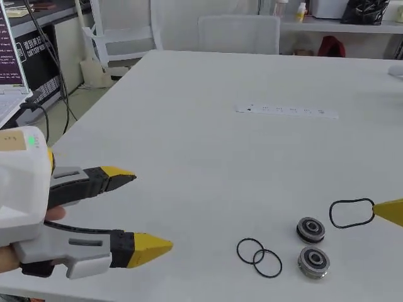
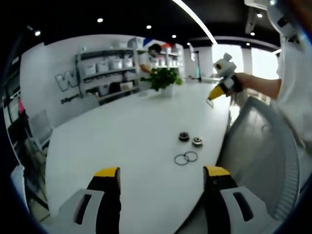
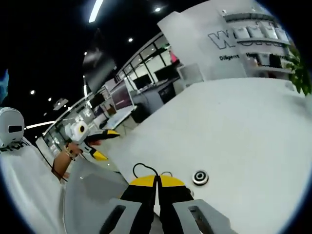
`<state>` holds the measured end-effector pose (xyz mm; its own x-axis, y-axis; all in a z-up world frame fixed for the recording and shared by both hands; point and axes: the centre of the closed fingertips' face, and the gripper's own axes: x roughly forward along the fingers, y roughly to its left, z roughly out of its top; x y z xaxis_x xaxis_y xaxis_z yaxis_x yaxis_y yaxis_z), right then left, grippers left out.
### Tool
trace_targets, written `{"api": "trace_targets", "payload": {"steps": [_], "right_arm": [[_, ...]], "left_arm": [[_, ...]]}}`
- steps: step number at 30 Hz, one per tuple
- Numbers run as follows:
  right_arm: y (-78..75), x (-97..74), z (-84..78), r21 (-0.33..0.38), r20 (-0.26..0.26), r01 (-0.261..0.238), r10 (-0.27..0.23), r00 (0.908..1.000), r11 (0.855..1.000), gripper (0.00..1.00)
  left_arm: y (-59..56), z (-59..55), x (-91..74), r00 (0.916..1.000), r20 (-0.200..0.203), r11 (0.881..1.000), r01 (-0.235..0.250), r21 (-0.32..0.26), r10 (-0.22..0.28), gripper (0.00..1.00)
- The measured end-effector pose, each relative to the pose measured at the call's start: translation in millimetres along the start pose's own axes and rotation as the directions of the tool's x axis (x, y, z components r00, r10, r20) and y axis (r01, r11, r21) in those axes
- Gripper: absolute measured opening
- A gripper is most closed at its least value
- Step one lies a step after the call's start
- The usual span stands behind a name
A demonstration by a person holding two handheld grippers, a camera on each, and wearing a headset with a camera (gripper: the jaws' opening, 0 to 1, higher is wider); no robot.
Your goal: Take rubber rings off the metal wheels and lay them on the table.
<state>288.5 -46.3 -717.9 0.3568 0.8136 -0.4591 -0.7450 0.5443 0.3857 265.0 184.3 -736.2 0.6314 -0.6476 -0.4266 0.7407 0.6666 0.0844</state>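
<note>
The right gripper [image 1: 391, 211] comes in at three o'clock in the head view, its yellow jaws pressed together on one rubber ring [image 1: 351, 212], which sticks out toward nine o'clock as a squashed loop. Its own view shows the same: tips closed on the thin black band, with the loop standing up past them. In the left gripper view that gripper looks raised well above the table [image 1: 220, 145], so the ring is in the air and not yet laid down.

The left gripper [image 1: 146, 209] sits at eight o'clock in the head view, jaws wide apart and holding nothing. Two loose rings [image 1: 259, 257] lie overlapped on the table at six o'clock. The two metal wheels [image 1: 312, 245] lie flat just beside them at about four o'clock, close to the held ring.

The main risk is the release. The pinch holds only a short stretch of a springy band, so letting go from this height could make the ring bounce or roll toward the near table edge, or land across a wheel. Coming down carelessly could also knock a wheel out of place. Both wheels show dark outer bands — whether those are rings left to pull, I cannot tell.
</note>
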Motion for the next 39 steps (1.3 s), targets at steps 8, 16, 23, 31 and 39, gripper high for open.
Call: {"api": "trace_targets", "payload": {"steps": [8,16,23,31,39], "right_arm": [[8.9,23.7,-2.0,-0.144,-0.107,-0.001,-0.015,0.9941,0.99,0.0],[5.4,41.9,-4.0,-0.252,-0.199,-0.008,-0.044,0.9791,0.968,0.0],[4.4,58.7,-10.9,-0.334,-0.284,-0.043,-0.057,0.9571,0.941,0.0],[9.5,80.5,-29.3,-0.378,-0.382,-0.108,-0.049,0.9229,0.919,0.0],[2.2,95.9,-52.9,-0.385,-0.48,-0.144,-0.064,0.8748,0.912,0.0]], "left_arm": [[6.1,-11.8,-4.4,0.9998,-0.018,1.0,-0.011,0.004,0.011,0.7],[14.3,-17.5,-8.2,0.9992,-0.023,0.999,-0.035,-0.006,0.034,0.69],[17.1,-25.6,-7.6,0.9987,-0.035,0.999,-0.038,-0.017,0.038,0.69],[20.4,-35.0,-6.4,0.9981,-0.043,0.998,-0.045,-0.038,0.043,0.68],[19.3,-41.6,-5.5,0.9981,-0.043,0.997,-0.046,-0.061,0.043,0.67]]}}
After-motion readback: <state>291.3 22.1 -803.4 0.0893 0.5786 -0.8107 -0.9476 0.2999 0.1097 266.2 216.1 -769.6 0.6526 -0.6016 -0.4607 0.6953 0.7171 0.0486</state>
